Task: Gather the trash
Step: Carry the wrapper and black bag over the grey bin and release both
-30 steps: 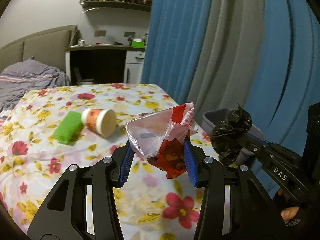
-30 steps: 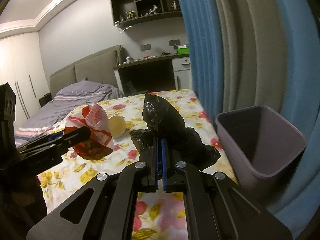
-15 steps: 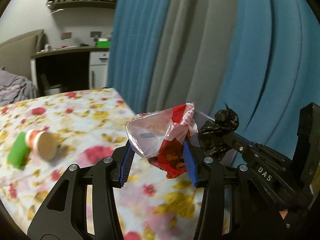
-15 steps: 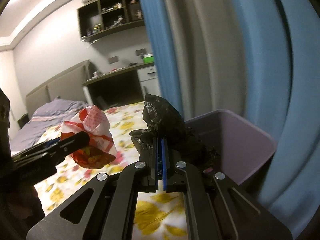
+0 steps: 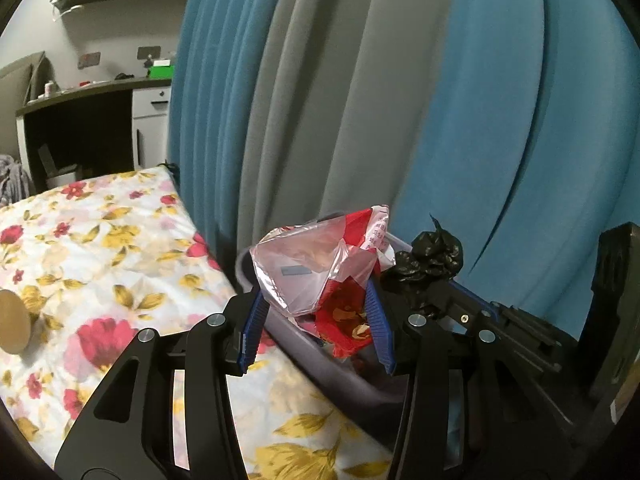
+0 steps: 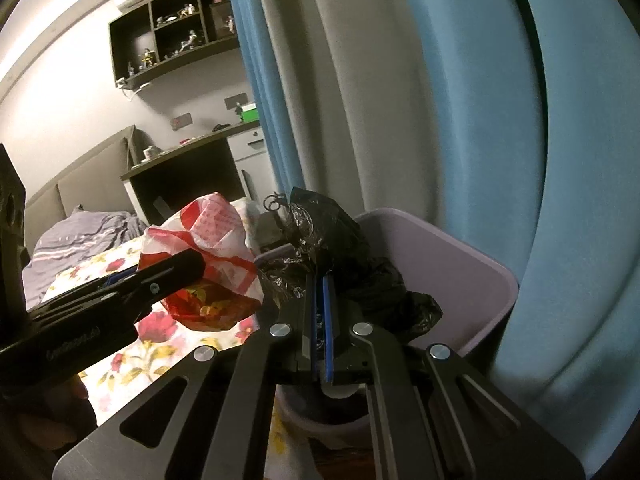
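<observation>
My left gripper (image 5: 316, 300) is shut on a crumpled red and clear snack wrapper (image 5: 320, 264), held over the near rim of the lilac bin (image 5: 304, 344). The same wrapper (image 6: 208, 256) shows in the right wrist view, just left of the bin (image 6: 452, 268). My right gripper (image 6: 319, 280) is shut on a black plastic bag (image 6: 332, 240), which hangs above the bin's opening. That bag (image 5: 432, 256) sits right beside the wrapper in the left wrist view. A paper cup (image 5: 12, 324) lies on the floral bedspread (image 5: 100, 248) at the far left.
Blue and grey curtains (image 5: 400, 100) hang directly behind the bin. The bin stands against the right edge of the bed. A dark desk (image 6: 188, 172) and wall shelves (image 6: 176, 32) are at the back of the room.
Both grippers have swung right from over the bed to the bin, carrying the wrapper and the black bag. The cup and green item have slid to the left edge of view.
</observation>
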